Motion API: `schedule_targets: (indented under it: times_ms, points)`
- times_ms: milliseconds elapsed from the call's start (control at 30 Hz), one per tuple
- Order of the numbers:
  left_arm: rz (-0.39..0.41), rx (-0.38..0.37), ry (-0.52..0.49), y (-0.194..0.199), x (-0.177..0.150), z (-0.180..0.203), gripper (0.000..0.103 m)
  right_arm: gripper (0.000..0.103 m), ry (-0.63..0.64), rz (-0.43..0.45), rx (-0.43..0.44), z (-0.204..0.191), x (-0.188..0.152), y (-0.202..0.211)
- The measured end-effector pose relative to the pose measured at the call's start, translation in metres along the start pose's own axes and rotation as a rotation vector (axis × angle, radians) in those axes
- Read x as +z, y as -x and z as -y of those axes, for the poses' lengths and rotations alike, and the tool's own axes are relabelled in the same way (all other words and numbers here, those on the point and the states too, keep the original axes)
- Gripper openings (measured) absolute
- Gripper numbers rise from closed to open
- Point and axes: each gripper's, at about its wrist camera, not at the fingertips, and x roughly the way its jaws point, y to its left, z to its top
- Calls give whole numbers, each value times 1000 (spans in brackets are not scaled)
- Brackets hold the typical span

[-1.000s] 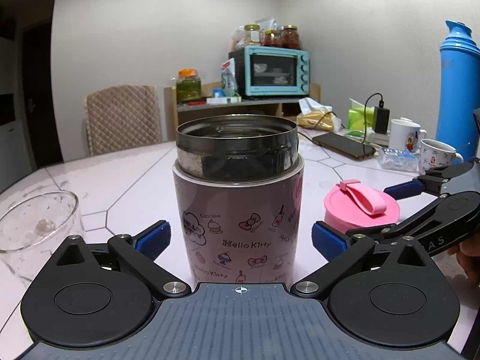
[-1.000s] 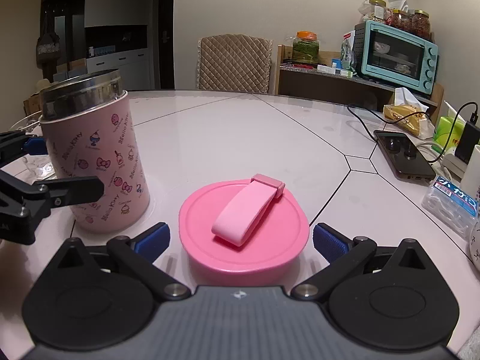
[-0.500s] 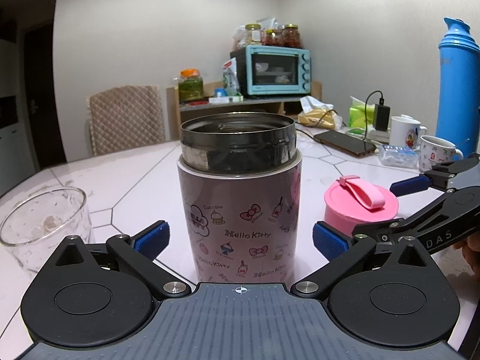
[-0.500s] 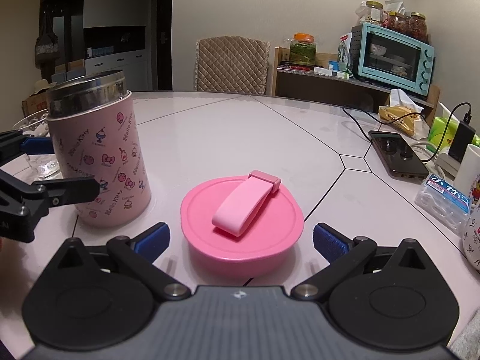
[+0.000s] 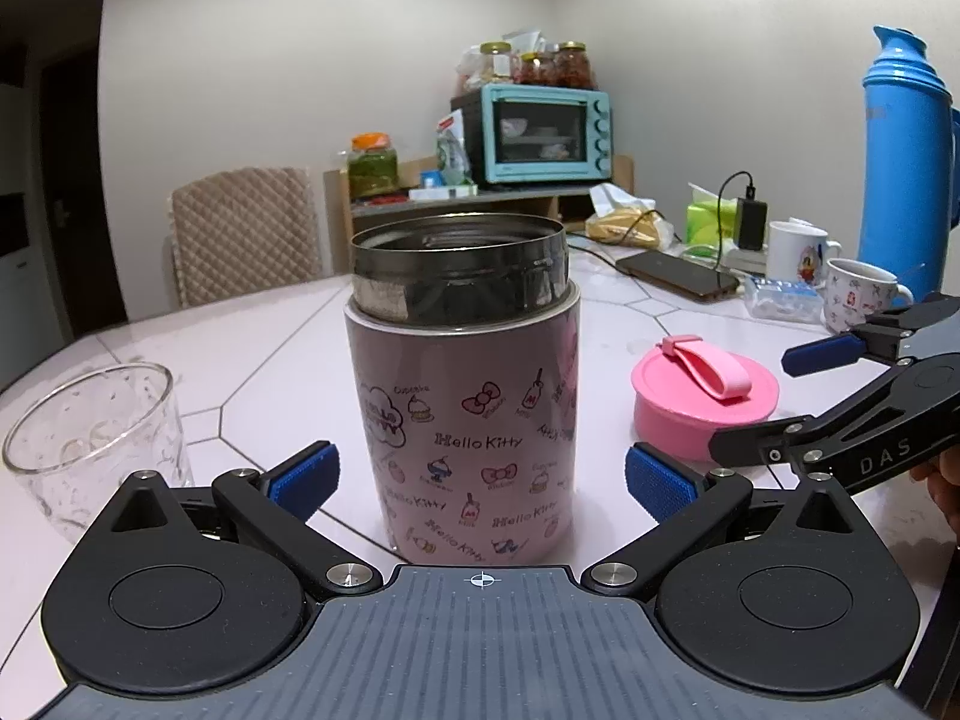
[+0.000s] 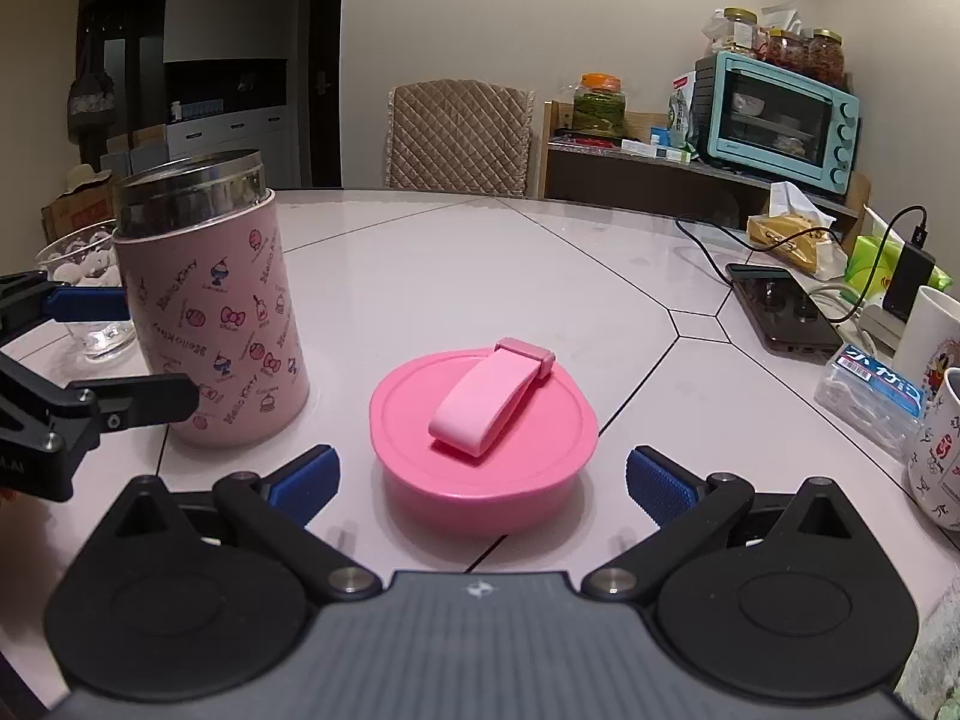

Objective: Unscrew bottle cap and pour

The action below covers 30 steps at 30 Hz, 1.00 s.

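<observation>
The pink Hello Kitty jar (image 5: pixel 462 408) stands upright on the white table (image 6: pixel 480 276), its steel mouth uncovered. My left gripper (image 5: pixel 480 480) is open, one blue pad on each side of the jar's lower half, not touching it. The pink cap (image 6: pixel 480 438) with its strap lies flat on the table to the right of the jar (image 6: pixel 210 312). My right gripper (image 6: pixel 480 480) is open just in front of the cap, clear of it. A drinking glass (image 5: pixel 90 414) stands left of the jar. In the left wrist view the cap (image 5: pixel 702 396) sits beside the right gripper (image 5: pixel 780 402).
A blue thermos (image 5: pixel 906 180), two mugs (image 5: pixel 858 294), a phone on a cable (image 5: pixel 678 282) and a small plastic box (image 6: pixel 870 396) crowd the table's right side. A chair (image 5: pixel 246 234) and a shelf with a teal oven (image 5: pixel 540 132) stand beyond.
Both grippers have drawn back slightly, so jar and cap look a little smaller. The right gripper has left the cap on the table. Both stay open.
</observation>
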Motion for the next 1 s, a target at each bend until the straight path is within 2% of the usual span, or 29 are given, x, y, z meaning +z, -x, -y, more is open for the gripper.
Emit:
schedule_targets:
  times_ms: [1000]
  points:
    - [-18,20,-12,11,-5,12,103,103,-30,20,-18,5,-9,19]
